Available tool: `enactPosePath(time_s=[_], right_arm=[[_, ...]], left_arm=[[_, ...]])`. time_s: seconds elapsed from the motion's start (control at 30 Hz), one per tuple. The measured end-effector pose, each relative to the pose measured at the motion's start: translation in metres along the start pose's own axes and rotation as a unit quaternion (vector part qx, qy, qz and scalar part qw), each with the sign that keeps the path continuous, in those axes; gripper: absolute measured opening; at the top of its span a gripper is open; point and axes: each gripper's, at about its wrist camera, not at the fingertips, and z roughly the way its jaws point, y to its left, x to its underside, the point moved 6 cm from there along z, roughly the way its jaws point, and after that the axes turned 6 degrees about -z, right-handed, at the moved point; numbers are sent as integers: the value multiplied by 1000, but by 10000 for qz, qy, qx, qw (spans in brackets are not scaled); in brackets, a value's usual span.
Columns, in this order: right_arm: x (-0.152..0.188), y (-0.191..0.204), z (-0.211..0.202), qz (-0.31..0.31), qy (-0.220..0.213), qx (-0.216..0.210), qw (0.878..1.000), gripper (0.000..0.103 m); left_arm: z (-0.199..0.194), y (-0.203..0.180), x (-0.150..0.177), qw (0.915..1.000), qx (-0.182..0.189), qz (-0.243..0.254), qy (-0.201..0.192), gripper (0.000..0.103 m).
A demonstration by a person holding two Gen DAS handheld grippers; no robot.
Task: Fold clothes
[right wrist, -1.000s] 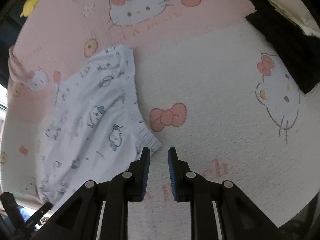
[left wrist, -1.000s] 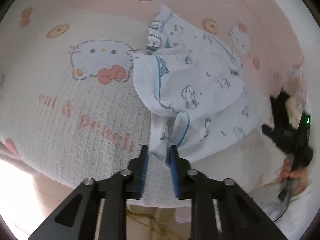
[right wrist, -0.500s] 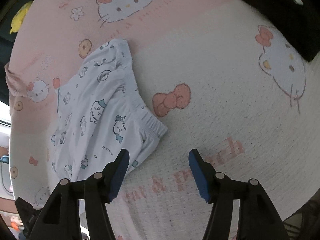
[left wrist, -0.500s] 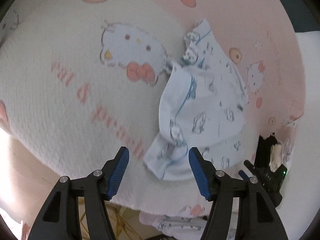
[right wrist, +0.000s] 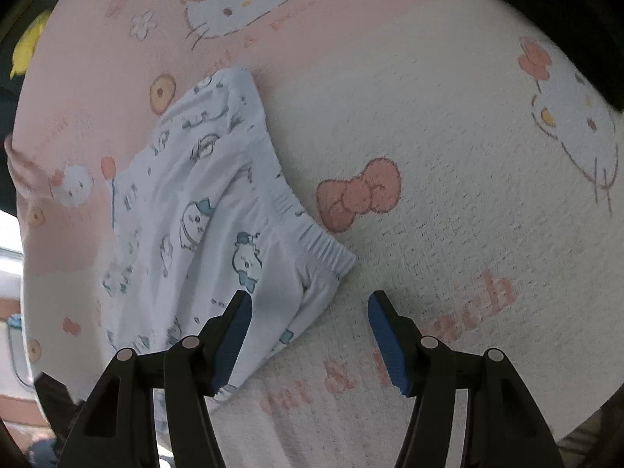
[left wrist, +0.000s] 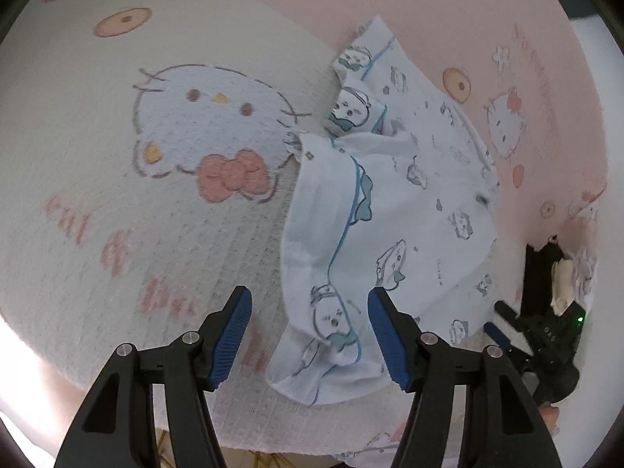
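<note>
The left tool (left wrist: 310, 329) stands open with its blue pads apart, and the lower corner of the white printed garment (left wrist: 390, 210) lies between them, touched by neither pad. The right tool (right wrist: 310, 329) is open too; its left pad hangs over the garment's (right wrist: 187, 234) near corner, while its right pad is over bare blanket.

The garment is a small piece of clothing, white with little blue-trimmed cartoon figures and thin blue piping. It lies crumpled on the blanket (left wrist: 117, 195), one side folded over itself, and in the right view its gathered elastic band (right wrist: 312, 241) faces the red bow (right wrist: 358, 195) printed just beside it.

The blanket covers everything under the garment; its nearer part is cream, its farther part pink. A large cat face (left wrist: 206, 132) with a red bow is printed left of the garment in the left view. Pink lettering runs below it, blurred; in the right view it seems to end in "ach" (right wrist: 483, 296), the rest unclear.

Beyond the garment, at the top right of the right view, lies a dark cloth (right wrist: 565, 19).
</note>
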Motion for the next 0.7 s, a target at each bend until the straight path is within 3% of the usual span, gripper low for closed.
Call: enactPosePath(time_s=[0.07, 0.13, 0.23, 0.3, 0.33, 0.37, 0.57, 0.7], right_arm=[[-3, -3, 1, 168, -53, -190, 9997, 62], [-7, -6, 3, 309, -97, -401, 9987, 61], [-12, -5, 5, 387, -138, -552, 9976, 60], [-11, -5, 6, 279, -75, -435, 9986, 39], [-8, -7, 5, 190, -13, -305, 9994, 21], [-9, -5, 7, 87, 11, -183, 9998, 18], [-5, 13, -2, -758, -124, 497, 9958, 11], [-5, 11, -15, -831, -199, 730, 9937, 10]], left_arm=[[2, -8, -2, 9999, 27, 139, -6, 58], [4, -16, -4, 9993, -29, 357, -85, 49], [6, -26, -6, 9966, -272, 757, -179, 27], [6, -29, -8, 9948, -373, 924, -206, 16], [7, -30, -10, 9942, -402, 969, -219, 15], [6, -30, -13, 9941, -392, 984, -240, 11], [-7, -29, -33, 9897, -606, 1179, -534, 6], [-13, -26, -48, 9861, -799, 1302, -653, 5]])
